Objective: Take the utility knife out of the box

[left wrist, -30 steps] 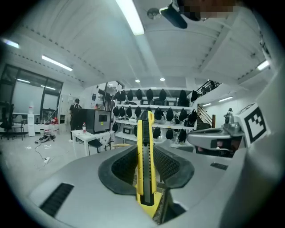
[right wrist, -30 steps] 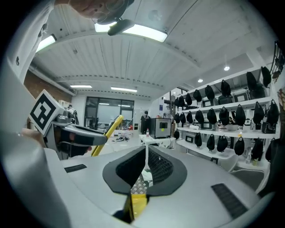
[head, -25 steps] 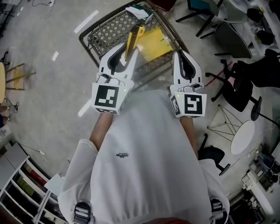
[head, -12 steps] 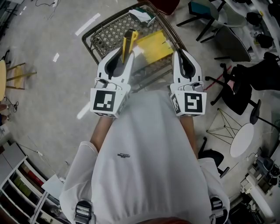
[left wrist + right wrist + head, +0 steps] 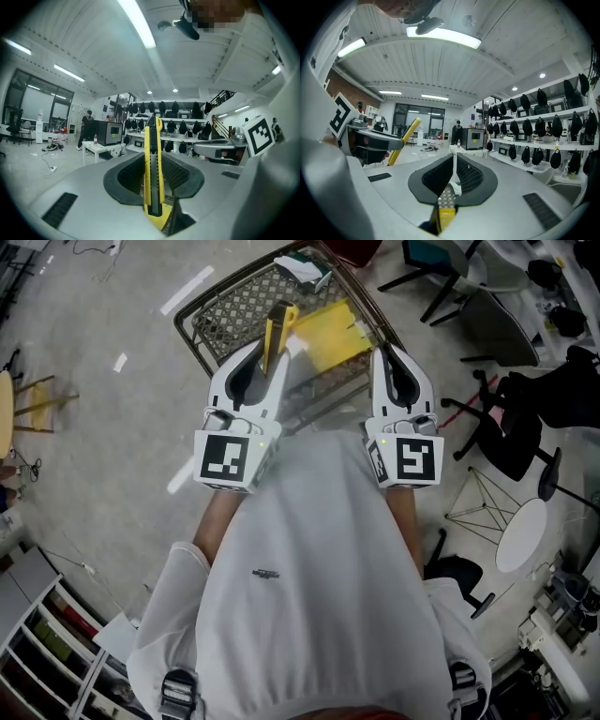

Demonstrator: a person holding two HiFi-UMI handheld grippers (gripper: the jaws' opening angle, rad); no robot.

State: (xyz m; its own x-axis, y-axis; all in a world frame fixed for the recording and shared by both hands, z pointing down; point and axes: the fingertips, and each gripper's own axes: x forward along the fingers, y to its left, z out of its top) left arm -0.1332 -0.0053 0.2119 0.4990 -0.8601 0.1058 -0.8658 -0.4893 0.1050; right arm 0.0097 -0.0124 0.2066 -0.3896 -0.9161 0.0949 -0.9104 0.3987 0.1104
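Observation:
My left gripper (image 5: 270,354) is shut on a yellow utility knife (image 5: 275,329), which sticks out past its fingertips above a wire-mesh basket (image 5: 225,310). In the left gripper view the knife (image 5: 152,154) stands upright, clamped between the black pads of that gripper (image 5: 153,161). A flat yellow box (image 5: 330,334) lies in the basket, just ahead of both grippers. My right gripper (image 5: 382,352) hovers beside it at the same height, its jaws closed together with nothing between them (image 5: 454,159). The right gripper view also shows the knife (image 5: 404,139) off to its left.
A white and green bundle (image 5: 302,266) lies at the basket's far corner. Office chairs (image 5: 506,324) and a round white table (image 5: 520,535) crowd the right side. Shelving (image 5: 47,643) is at the lower left. Bare concrete floor (image 5: 94,409) spreads to the left.

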